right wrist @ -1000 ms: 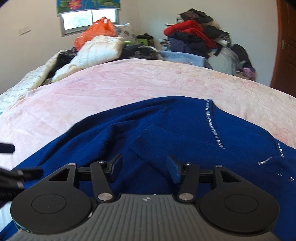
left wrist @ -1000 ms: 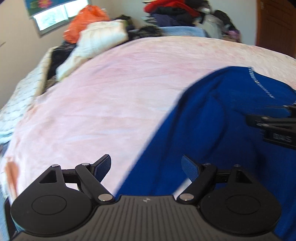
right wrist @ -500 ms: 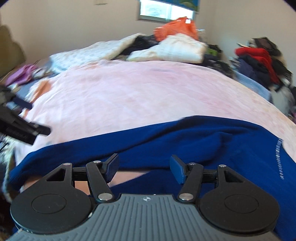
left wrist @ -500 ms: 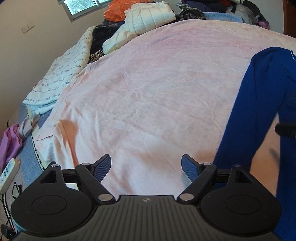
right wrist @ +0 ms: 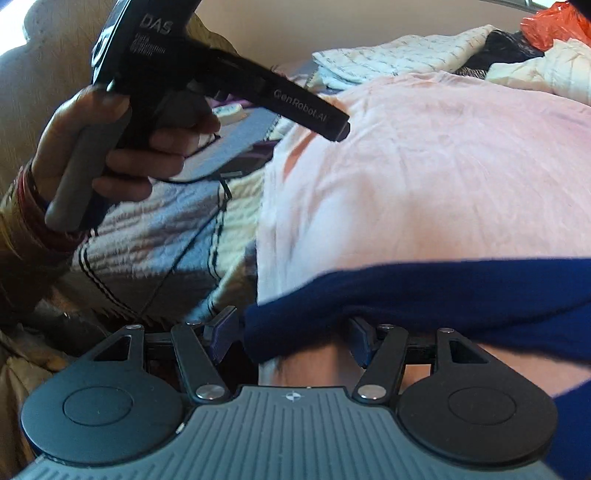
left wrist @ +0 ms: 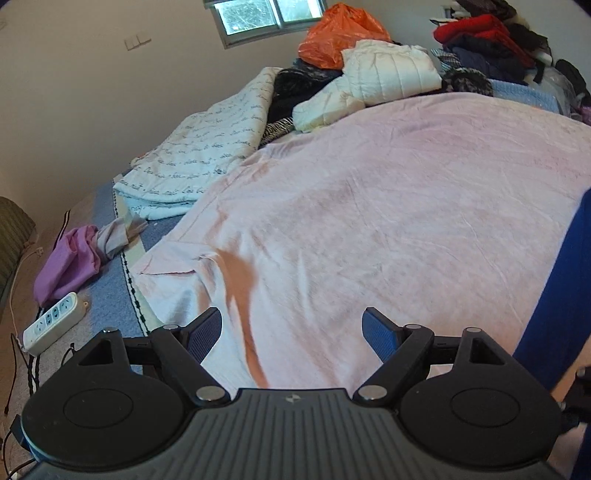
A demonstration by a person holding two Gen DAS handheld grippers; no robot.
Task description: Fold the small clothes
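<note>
A dark blue sweater lies on the pink bed sheet. Its sleeve end reaches between the open jaws of my right gripper, close to the pads, not pinched. In the left wrist view only a strip of the sweater shows at the right edge. My left gripper is open and empty, above the sheet's near left corner. The left gripper's body shows in the right wrist view, held in a hand at the upper left.
A folded printed quilt, a white padded jacket, an orange bag and a clothes pile lie at the bed's far side. A purple garment and a power strip lie on the floor at left.
Both grippers have swung left towards the bed's near left corner. The sweater has slid out to the right edge of the left view. The right gripper now faces the sleeve end.
</note>
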